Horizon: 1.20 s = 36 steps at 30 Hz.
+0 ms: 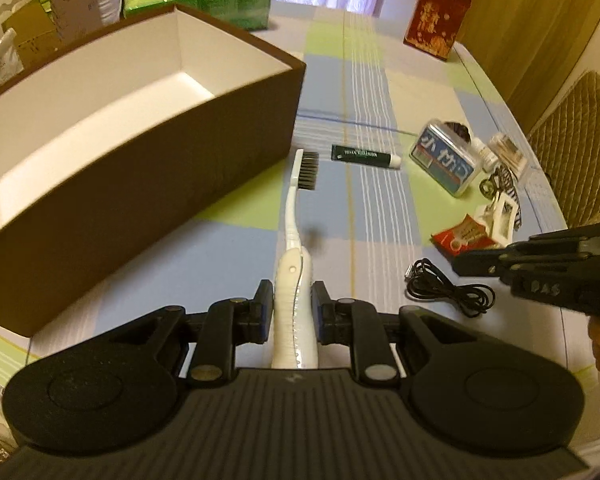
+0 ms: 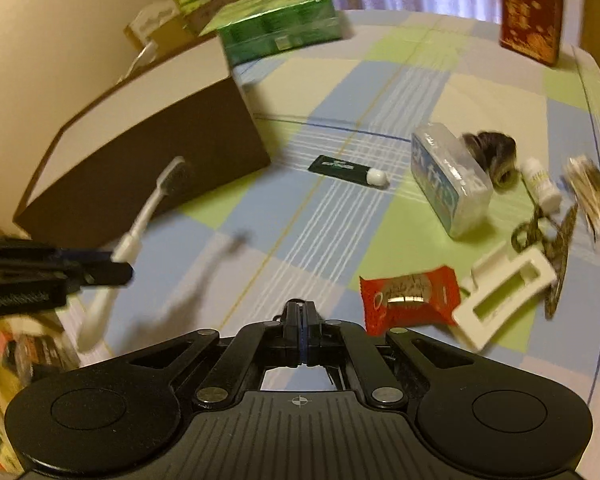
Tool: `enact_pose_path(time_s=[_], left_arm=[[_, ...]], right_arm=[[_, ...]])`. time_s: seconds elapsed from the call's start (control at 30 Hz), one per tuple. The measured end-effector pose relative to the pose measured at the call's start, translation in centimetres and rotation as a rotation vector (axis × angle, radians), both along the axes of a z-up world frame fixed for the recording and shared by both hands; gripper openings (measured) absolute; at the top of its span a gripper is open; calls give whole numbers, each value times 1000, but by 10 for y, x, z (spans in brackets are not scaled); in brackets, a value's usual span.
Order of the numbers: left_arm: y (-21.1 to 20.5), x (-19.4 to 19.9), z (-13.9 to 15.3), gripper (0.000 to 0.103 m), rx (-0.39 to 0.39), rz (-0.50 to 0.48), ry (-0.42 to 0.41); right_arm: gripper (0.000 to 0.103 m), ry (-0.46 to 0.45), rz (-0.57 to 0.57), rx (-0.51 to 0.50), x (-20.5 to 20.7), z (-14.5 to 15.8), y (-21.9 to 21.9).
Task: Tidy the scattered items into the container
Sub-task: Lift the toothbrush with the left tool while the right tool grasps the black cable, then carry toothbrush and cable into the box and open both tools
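A: Left tongs (image 1: 291,300) clamped on the toothbrush (image 1: 294,240) handle, head pointing forward, raised off the table (image 1: 236,248) just beside the box (image 1: 148,152). Box open, white inside, nothing visible in it.

B: Right tongs (image 2: 302,322) pressed together, nothing between them. Hovering over the table near the red packet (image 2: 410,300).

A: Still scattered: green tube (image 1: 364,156), clear case (image 1: 446,162), black cable (image 1: 448,290), white clip (image 2: 504,296), scissors (image 2: 544,236), small bottle (image 2: 542,182), cotton swabs (image 2: 592,192).

B: Risks from here?

A: Grip far back on the handle, so a long lever ahead; likely to pivot or slip if swung fast. Head could catch the box's near wall if carried across too low. Dropped from too high, could bounce out or land bristles down.

B: And on the right?

A: Could crowd the left arm if both head toward the box together. Packet slick and flat, easy to push along instead of lifting.

B: Anything hard to read?

A: Right view badly smeared; dark furry lump (image 2: 492,152) behind the case impossible to identify. Box floor partly hidden by its near wall. Handle end lost under the left tongs' body. Print on the case and tube unreadable.
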State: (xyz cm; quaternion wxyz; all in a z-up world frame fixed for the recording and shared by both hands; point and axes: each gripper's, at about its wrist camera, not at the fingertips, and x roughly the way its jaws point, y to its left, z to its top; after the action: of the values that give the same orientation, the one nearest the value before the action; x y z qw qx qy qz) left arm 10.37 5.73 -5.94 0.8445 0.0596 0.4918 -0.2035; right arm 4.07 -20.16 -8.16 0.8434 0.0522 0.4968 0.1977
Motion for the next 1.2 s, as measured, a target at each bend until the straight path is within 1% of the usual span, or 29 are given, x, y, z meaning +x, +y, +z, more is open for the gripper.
enact_pose_path(time_s=[0.1, 0.17, 0.2, 0.23, 0.27, 0.3, 0.33, 0.37, 0.4, 0.43, 0.47, 0.5, 0.6, 0.67, 0.7, 0.73, 0.77, 0.8, 0.83, 0.9, 1.0, 1.2], left_arm=[[6, -2, -2, 16, 9, 23, 7], [9, -6, -5, 16, 5, 33, 20], [11, -8, -7, 16, 2, 36, 28], [11, -9, -9, 16, 1, 37, 35], [12, -11, -11, 16, -1, 37, 42], [13, -13, -12, 16, -2, 37, 48], [14, -14, -13, 16, -3, 36, 52], [15, -15, -14, 16, -3, 34, 53], [15, -15, -14, 16, -2, 32, 53], [15, -15, -14, 16, 0, 32, 51], [15, -15, -13, 16, 0, 34, 49], [16, -16, -13, 16, -1, 37, 46], [20, -17, -10, 16, -6, 52, 41], [24, -19, -9, 16, -5, 61, 39], [26, -19, -8, 16, -5, 65, 39], [28, -20, -7, 16, -5, 69, 38], [29, -20, -6, 16, -6, 72, 37], [31, -20, -5, 16, -9, 74, 36], [32, -20, -4, 16, -11, 74, 33], [34, -18, 0, 16, -15, 70, 27], [33, -15, 11, 16, -32, 50, -1], [34, -2, 42, 16, -67, 21, -80]], right_arm=[[3, -12, 58, -25, 7, 1, 4], [4, -42, 113, -46, 3, 3, 8], [11, -58, 143, -55, 1, 4, 10], [46, -68, 169, -66, -4, 6, 9], [75, -85, 187, -87, -7, 7, 9], [98, -121, 197, -114, -12, 7, 10], [96, -158, 224, -128, -16, 7, 10], [96, -169, 270, -139, -19, 7, 11], [92, -172, 304, -155, -20, 5, 12], [77, -175, 323, -169, -21, 3, 12], [70, -166, 349, -175, -19, -1, 13], [66, -153, 370, -177, -16, -6, 14], [66, -149, 395, -205, -5, -22, 19], [53, -164, 416, -226, -2, -30, 24], [37, -151, 429, -225, 1, -34, 26], [33, -133, 435, -223, 3, -37, 27], [33, -124, 434, -228, 4, -39, 28], [28, -130, 433, -236, 4, -41, 30], [27, -136, 433, -241, 3, -40, 30], [26, -143, 397, -242, 2, -38, 29], [26, -157, 332, -187, 2, -26, 20], [26, -233, 219, -51, 11, 16, 8]])
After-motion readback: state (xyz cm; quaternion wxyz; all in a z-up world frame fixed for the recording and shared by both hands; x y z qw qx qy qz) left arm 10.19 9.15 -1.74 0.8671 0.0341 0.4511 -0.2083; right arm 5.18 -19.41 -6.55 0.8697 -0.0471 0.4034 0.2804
